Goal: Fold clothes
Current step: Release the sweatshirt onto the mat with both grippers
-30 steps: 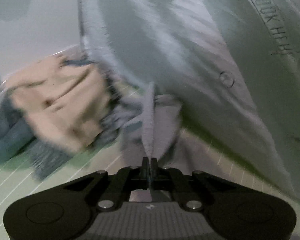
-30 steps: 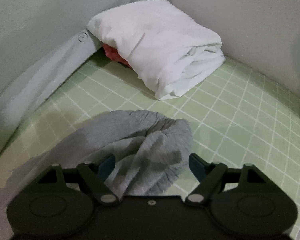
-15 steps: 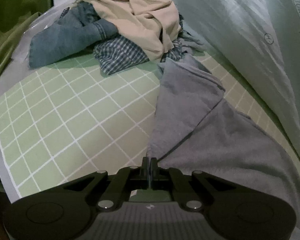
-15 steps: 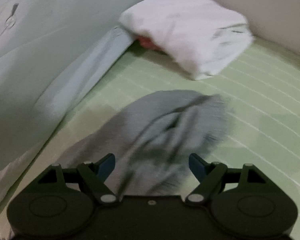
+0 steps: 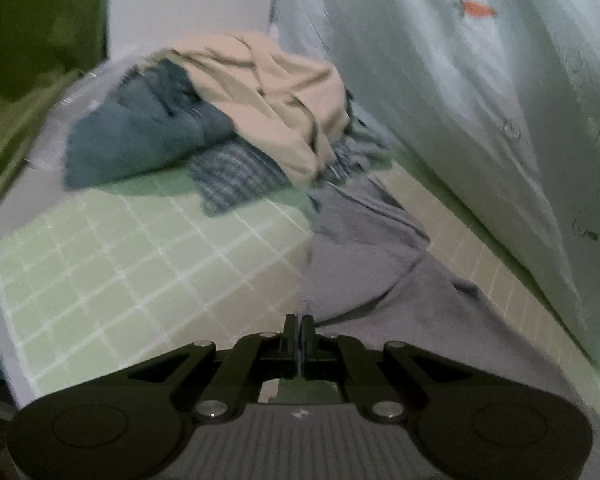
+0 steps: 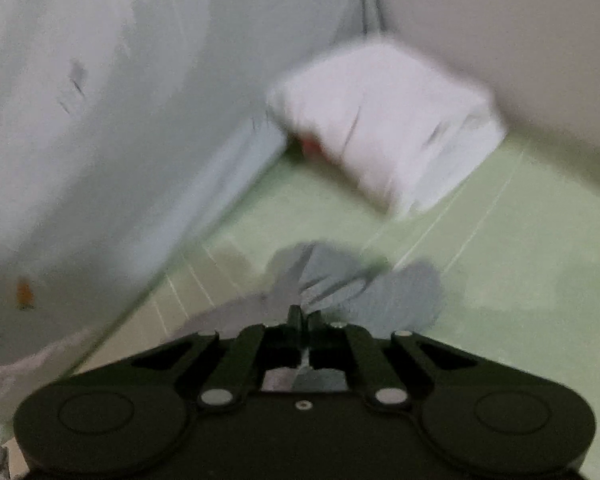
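Note:
A grey garment [image 5: 364, 272] lies stretched over the green grid mat [image 5: 120, 272]. My left gripper [image 5: 299, 322] is shut on its near edge, and the cloth runs away from the fingertips in a fold. In the right wrist view the other end of the grey garment [image 6: 400, 296] is bunched up. My right gripper [image 6: 305, 314] is closing on it, with the pads pinching a gather of cloth that is lifted a little off the mat [image 6: 500, 240]. This view is blurred by motion.
A pile of unfolded clothes sits at the far end: a beige piece [image 5: 276, 100], denim [image 5: 140, 136] and a plaid shirt [image 5: 236, 176]. A folded white garment [image 6: 388, 128] lies in the corner. A pale printed sheet [image 5: 460, 100] hangs along one side.
My right gripper went from wide open to pinched on the grey cloth and rose with it. My left gripper drew its edge away from the pile, stretching the garment flat.

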The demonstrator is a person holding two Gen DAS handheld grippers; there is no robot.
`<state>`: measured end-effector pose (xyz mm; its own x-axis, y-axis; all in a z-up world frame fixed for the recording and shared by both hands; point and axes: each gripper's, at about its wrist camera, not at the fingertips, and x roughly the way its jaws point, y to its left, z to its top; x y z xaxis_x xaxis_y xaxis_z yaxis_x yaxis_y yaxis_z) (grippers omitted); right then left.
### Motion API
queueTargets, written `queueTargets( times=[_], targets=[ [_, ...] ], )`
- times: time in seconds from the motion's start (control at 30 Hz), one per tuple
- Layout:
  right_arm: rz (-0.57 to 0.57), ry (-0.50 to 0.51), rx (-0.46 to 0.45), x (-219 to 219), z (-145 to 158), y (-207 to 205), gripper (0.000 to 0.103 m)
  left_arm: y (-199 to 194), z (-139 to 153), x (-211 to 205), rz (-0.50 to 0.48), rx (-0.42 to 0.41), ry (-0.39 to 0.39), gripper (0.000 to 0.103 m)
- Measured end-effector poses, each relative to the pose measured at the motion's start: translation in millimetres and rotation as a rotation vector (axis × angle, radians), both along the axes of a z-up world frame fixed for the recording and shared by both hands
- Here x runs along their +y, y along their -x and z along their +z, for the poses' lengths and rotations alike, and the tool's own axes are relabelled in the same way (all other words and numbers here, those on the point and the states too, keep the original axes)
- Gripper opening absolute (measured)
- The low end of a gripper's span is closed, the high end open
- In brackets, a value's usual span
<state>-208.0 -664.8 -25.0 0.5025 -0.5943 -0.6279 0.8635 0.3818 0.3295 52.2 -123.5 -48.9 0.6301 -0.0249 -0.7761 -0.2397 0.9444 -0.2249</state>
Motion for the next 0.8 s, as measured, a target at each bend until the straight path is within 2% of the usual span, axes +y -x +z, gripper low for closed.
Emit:
queueTargets(
  times=[0.07, 0.17, 0.27, 0.4, 0.43, 0.47, 0.5, 0.53, 0.57, 0.6, 0.67, 0.73, 0.8],
  targets=[
    [0.004, 0.048, 0.047, 20, 6, 22, 0.003, 14, 0, 10, 0.006, 0.005, -0.029, 0.001],
    [0.031, -0.04, 0.188, 31, -31, 42, 0.003, 34, -11, 26, 0.012, 0.05, -0.064, 0.001],
    [0.028, -0.159, 0.271, 44, -66, 61, 0.003, 53, -27, 41, 0.027, 0.12, -0.051, 0.001],
    [0.064, -0.164, 0.33, 63, -71, 65, 0.007, 63, -36, 52, 0.001, 0.199, -0.092, 0.006],
    [0.07, -0.141, 0.339, 67, -68, 64, 0.02, 62, -36, 55, -0.004, 0.201, -0.096, 0.012],
    [0.076, -0.118, 0.349, 72, -64, 63, 0.038, 62, -34, 58, -0.013, 0.193, -0.096, 0.025],
    [0.08, -0.092, 0.36, 77, -61, 61, 0.046, 60, -32, 60, -0.029, 0.179, -0.094, 0.031],
    [0.085, -0.064, 0.37, 83, -57, 58, 0.059, 60, -29, 59, -0.045, 0.163, -0.094, 0.04],
    [0.089, -0.036, 0.38, 88, -53, 55, 0.066, 60, -27, 58, -0.061, 0.147, -0.094, 0.044],
    [0.1, -0.01, 0.386, 93, -50, 52, 0.069, 56, -23, 56, -0.099, 0.132, -0.101, 0.046],
    [0.13, 0.036, 0.388, 103, -43, 45, 0.081, 48, -21, 46, -0.193, 0.105, -0.123, 0.054],
    [0.161, 0.067, 0.379, 112, -39, 37, 0.084, 35, -21, 35, -0.295, 0.074, -0.161, 0.062],
    [0.184, 0.064, 0.371, 123, -37, 27, 0.084, 16, -24, 30, -0.327, 0.068, -0.158, 0.064]
  ],
)
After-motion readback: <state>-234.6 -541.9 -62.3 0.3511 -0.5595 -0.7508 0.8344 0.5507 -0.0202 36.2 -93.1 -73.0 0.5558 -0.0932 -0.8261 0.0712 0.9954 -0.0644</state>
